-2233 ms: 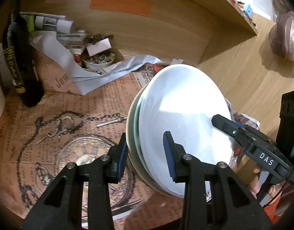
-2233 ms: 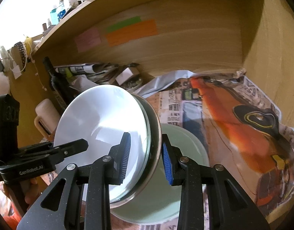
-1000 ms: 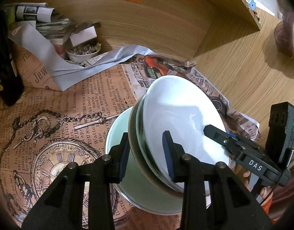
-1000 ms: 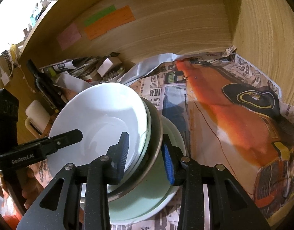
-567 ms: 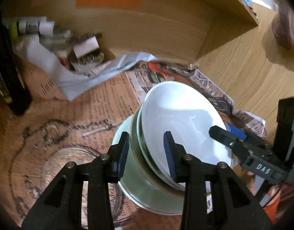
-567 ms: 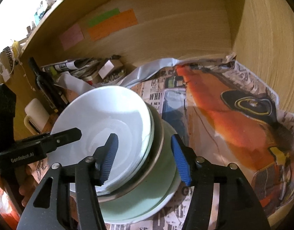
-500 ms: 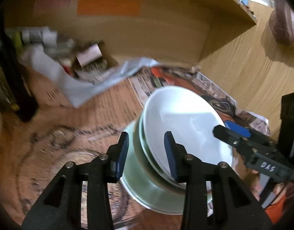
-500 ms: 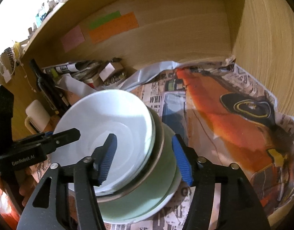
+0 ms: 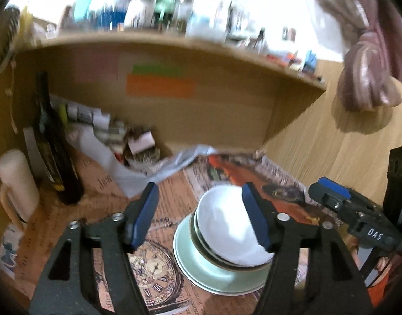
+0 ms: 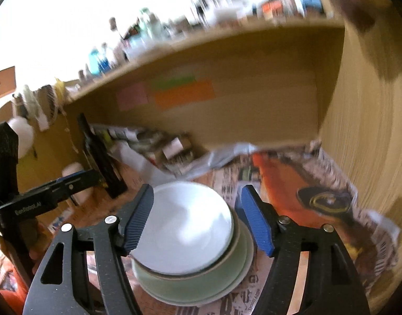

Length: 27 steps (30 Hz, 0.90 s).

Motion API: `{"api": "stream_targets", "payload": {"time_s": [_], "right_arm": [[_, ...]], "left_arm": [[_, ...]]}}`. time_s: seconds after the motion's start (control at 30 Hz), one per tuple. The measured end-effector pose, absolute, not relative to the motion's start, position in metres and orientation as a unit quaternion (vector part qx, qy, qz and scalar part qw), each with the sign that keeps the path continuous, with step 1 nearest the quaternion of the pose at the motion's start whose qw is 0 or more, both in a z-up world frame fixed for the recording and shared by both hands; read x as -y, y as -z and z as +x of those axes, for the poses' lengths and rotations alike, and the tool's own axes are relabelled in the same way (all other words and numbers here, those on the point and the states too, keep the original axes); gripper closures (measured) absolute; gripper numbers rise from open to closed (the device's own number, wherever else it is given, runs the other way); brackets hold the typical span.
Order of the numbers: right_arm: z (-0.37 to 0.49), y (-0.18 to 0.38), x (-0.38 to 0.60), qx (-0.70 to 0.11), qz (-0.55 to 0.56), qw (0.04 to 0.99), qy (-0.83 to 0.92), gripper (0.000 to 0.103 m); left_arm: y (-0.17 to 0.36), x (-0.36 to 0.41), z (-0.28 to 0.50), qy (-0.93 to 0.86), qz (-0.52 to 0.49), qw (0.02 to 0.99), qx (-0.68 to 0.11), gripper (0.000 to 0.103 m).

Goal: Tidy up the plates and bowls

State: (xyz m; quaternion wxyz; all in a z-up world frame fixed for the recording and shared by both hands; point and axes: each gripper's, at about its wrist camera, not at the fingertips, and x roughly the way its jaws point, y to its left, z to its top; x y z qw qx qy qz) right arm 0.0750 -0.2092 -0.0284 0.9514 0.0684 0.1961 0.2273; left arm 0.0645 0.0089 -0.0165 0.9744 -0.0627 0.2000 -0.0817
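Observation:
A white bowl (image 9: 224, 225) (image 10: 185, 225) sits nested in a pale green bowl (image 10: 188, 286), and both rest on a pale green plate (image 9: 198, 270) (image 10: 227, 292) on the newspaper-lined shelf floor. My left gripper (image 9: 199, 197) hovers above and behind the stack. Its jaws are opening, and the pads touch nothing. My right gripper (image 10: 197, 187) hangs above the stack's other side, jaws also opening, clear of the rims. Each gripper shows at the edge of the other's view: the right gripper (image 9: 332, 187) and the left gripper (image 10: 77, 178).
A dark bottle (image 9: 51, 141) and a cream mug (image 9: 14, 181) stand at the left. A small dish of clutter (image 9: 143, 152) and rolled papers lie at the back. The wooden side wall (image 10: 363, 131) closes the right. A crowded shelf board (image 9: 174, 44) runs overhead.
Both grippers let go of the tilted bowl stack, which now sits level on the green plate. Their jaws widened and both lifted up and back, so the stack looks smaller.

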Motion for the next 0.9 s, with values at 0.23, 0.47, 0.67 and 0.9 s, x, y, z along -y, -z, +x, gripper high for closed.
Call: {"api": "stream_targets", "payload": {"time_s": [0.23, 0.47, 0.67, 0.9], "right_arm": [[0.034, 0.001, 0.207, -0.128, 0.051, 0.963, -0.232, 0.023], [0.006, -0.007, 0.208, -0.087, 0.043, 0.973, -0.211, 0.0], [0.0, -0.006, 0.211, -0.088, 0.044, 0.971, -0.216, 0.0], [0.002, -0.002, 0.214, -0.093, 0.052, 0.97, -0.219, 0.0]], "left_arm": [[-0.008, 0.005, 0.012, 0.053, -0.034, 0.991, -0.115, 0.006], [-0.012, 0.011, -0.013, 0.017, -0.019, 0.997, -0.079, 0.0], [-0.008, 0.013, -0.02, 0.012, -0.021, 0.996, -0.082, 0.0], [-0.005, 0.011, -0.02, 0.005, -0.018, 0.996, -0.086, 0.0]]}}
